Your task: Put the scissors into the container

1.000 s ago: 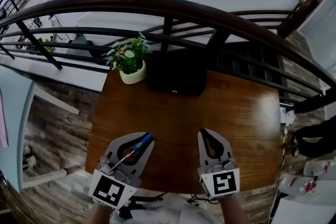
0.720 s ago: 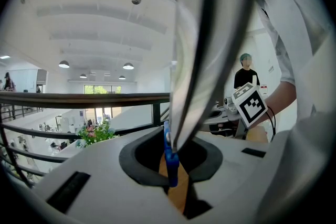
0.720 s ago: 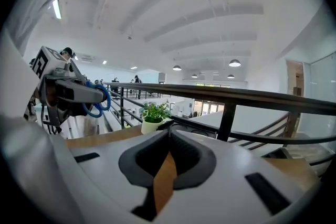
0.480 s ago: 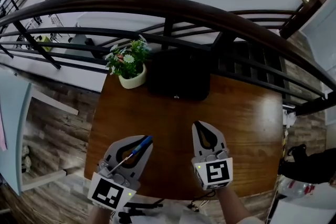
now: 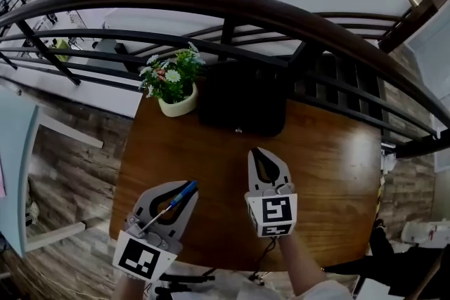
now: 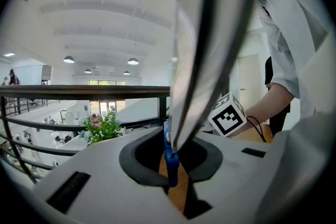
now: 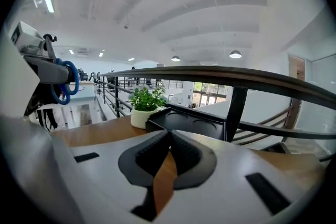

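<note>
Left gripper [image 5: 181, 192]: jaws pinch the scissors [image 6: 170, 162] at the blue handle, with the blades angled back toward the camera. It is held over the near-left part of the table [image 5: 330, 172]. Right gripper [image 5: 259, 154]: jaws pressed together, nothing between them, over mid-table. Black container [image 5: 242, 98] sits at the far edge, well apart from the scissors. Potted plant [image 5: 172, 79] stands just left of the container.

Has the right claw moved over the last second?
Yes. In the head view the right claw has advanced up the picture toward the black container, closing most of the gap to its front edge.
</note>
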A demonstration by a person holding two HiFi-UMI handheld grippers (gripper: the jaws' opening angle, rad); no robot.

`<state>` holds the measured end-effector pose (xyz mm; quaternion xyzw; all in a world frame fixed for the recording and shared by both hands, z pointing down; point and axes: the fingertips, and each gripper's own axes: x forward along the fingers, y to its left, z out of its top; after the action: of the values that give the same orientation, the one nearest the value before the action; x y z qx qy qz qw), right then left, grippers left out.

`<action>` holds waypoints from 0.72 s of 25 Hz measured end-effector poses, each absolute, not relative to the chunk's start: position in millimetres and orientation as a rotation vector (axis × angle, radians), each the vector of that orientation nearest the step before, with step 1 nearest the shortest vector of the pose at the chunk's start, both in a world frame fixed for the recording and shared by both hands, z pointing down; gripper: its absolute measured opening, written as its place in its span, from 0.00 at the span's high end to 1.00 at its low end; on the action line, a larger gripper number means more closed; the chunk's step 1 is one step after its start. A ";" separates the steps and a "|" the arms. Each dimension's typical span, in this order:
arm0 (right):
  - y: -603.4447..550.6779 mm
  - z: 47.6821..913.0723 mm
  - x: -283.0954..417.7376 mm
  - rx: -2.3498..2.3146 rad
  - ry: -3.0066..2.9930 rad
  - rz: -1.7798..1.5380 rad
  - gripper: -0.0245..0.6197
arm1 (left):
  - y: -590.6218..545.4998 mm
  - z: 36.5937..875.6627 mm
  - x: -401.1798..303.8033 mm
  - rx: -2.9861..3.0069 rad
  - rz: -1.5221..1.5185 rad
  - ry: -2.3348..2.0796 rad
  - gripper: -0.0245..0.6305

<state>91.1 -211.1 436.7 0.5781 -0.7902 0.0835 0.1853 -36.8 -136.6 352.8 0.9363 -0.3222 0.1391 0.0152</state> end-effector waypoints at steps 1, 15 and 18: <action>-215.4 441.9 91.0 1.641 -2.208 0.245 0.89 | -138.1 354.1 -38.7 2.906 0.430 -1.009 0.88; -255.8 501.6 82.6 1.733 -2.096 0.448 0.89 | -136.3 368.7 -52.0 2.892 0.491 -0.998 0.88; -262.3 508.7 79.6 1.737 -2.082 0.458 0.89 | -137.3 370.1 -53.6 2.886 0.497 -1.002 0.88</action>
<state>79.6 -262.3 508.7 0.6197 -0.7426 0.1633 0.1946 -53.6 -137.3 370.1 0.9322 -0.3236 0.1605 0.0231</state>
